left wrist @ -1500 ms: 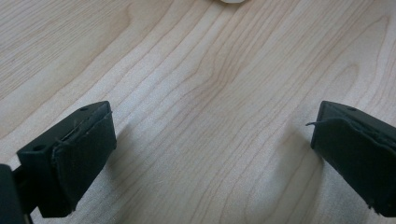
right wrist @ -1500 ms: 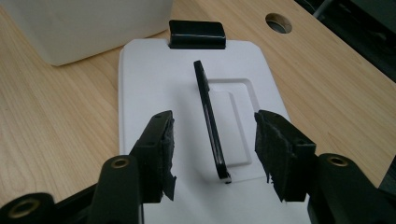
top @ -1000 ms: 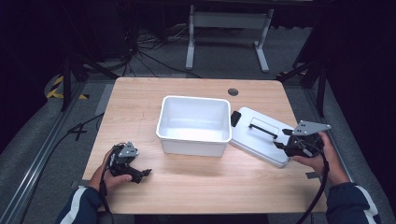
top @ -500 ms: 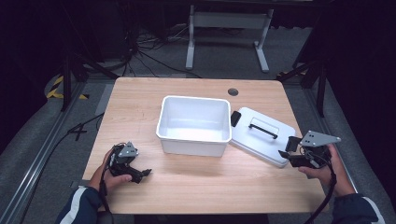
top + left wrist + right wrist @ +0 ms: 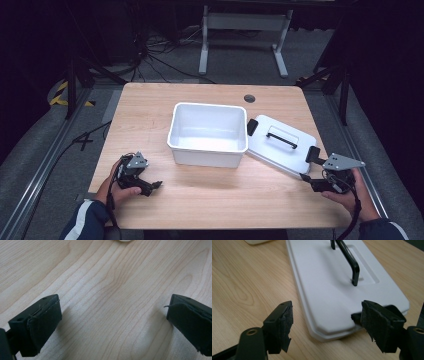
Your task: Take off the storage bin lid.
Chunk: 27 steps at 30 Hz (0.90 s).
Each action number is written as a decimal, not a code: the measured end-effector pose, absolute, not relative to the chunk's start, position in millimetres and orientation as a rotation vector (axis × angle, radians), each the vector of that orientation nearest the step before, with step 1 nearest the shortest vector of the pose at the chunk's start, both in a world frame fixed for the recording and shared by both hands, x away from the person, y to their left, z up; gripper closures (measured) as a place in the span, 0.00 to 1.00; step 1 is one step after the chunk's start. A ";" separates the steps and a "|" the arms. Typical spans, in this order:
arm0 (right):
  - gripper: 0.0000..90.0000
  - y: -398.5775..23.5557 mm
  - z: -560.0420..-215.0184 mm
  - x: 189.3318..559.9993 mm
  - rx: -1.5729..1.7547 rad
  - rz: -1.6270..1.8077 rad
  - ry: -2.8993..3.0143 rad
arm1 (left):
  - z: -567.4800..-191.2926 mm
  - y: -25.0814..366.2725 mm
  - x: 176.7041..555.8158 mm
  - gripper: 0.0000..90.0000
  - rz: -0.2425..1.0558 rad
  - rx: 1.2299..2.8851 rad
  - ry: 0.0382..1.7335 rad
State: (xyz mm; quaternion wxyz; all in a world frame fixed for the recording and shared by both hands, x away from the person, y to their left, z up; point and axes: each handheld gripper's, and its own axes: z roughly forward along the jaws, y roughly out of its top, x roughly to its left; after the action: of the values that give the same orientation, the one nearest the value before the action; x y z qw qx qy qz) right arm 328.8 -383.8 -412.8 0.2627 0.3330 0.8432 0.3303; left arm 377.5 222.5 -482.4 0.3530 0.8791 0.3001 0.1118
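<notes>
Dark room, wooden table [image 5: 150,115]. White bin [image 5: 208,133] sits open mid-table; its lid [image 5: 280,145] lies flat beside it, off. Right gripper [image 5: 325,326] jaws apart, just been opening, nothing between, near lid's end. Left gripper [image 5: 150,186] apart, idle. Lidding not started, likely.

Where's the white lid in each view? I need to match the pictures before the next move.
High view: the lid lies flat on the table, right of the white bin, ahead of the right gripper.
Left gripper view: lid not in it.
Right gripper view: lid fills the upper middle, its near corner between the open jaws.
Shared landmark: the lid's black handle.
</notes>
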 end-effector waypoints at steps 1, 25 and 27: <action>0.29 -383.8 -412.8 328.8 0.901 0.893 2.281 | -482.4 222.5 377.5 0.00 0.289 2.274 0.776; 0.24 -402.9 -467.1 315.6 1.120 0.965 2.246 | -482.5 222.4 378.4 0.00 0.292 2.273 0.773; 0.24 -404.8 -467.2 316.4 1.143 0.975 2.254 | -482.1 222.7 379.2 0.00 0.295 2.278 0.768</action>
State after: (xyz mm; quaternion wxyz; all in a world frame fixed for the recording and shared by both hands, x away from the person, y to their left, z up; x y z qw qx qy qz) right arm 316.4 -404.8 -467.2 0.2145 0.4122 0.8127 0.3515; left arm 379.2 222.7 -482.1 0.3521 0.8804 0.2966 0.1139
